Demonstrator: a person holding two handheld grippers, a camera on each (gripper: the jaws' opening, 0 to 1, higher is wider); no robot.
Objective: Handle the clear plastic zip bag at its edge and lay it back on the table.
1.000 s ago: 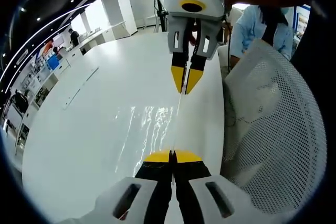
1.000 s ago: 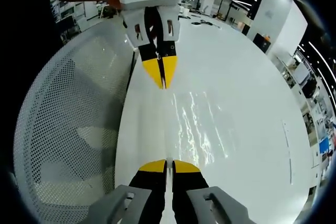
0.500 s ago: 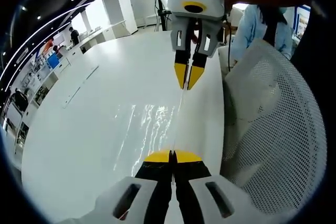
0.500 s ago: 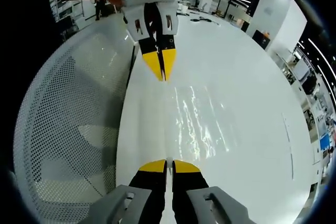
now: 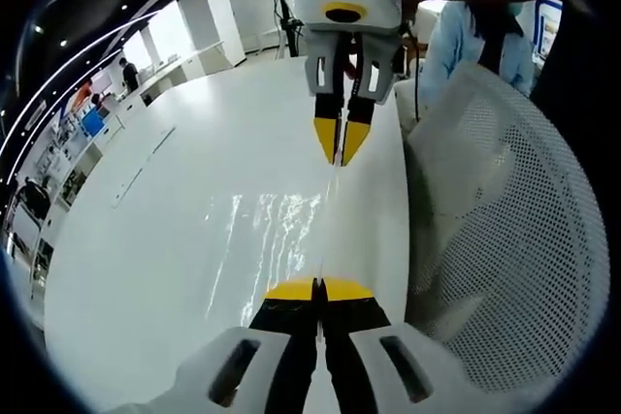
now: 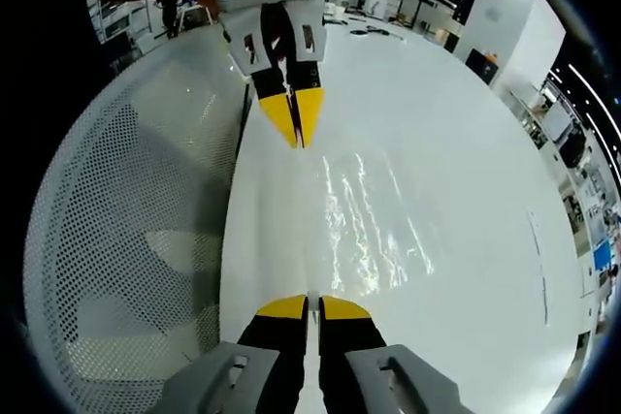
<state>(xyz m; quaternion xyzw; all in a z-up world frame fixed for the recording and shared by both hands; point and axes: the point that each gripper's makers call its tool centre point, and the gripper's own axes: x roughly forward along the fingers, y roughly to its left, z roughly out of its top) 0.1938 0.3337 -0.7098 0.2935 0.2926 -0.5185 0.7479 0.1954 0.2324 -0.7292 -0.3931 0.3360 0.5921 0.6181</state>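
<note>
while the clear plastic zip bag point(image 5: 291, 239) is hanging stretched between the two tools, the left gripper point(image 5: 317, 288) is pinching one end of its top edge with yellow-tipped black jaws pressed together, and the right gripper point(image 6: 309, 305) is clamping the opposite end the same way. in the left gripper view the other tool is coming in at twelve o'clock, its yellow tips narrowed onto the thin line of the bag's edge, and the film is showing as wrinkled glints at about ten o'clock from the near jaws, over the glossy white oval table point(image 5: 146, 239). in the right gripper view the same glints are lying at one o'clock from the near jaws. whether the lower part of the bag is touching the table i cannot tell. a white perforated mesh chair back point(image 5: 505, 239) is standing just beside the table edge at three o'clock. by my judgement the handling step is under way and the laying-down is not yet done; the next move is calling for both hands to lower together, keeping the edge taut and level, then to part the jaws once the film is resting flat on the table.
</note>
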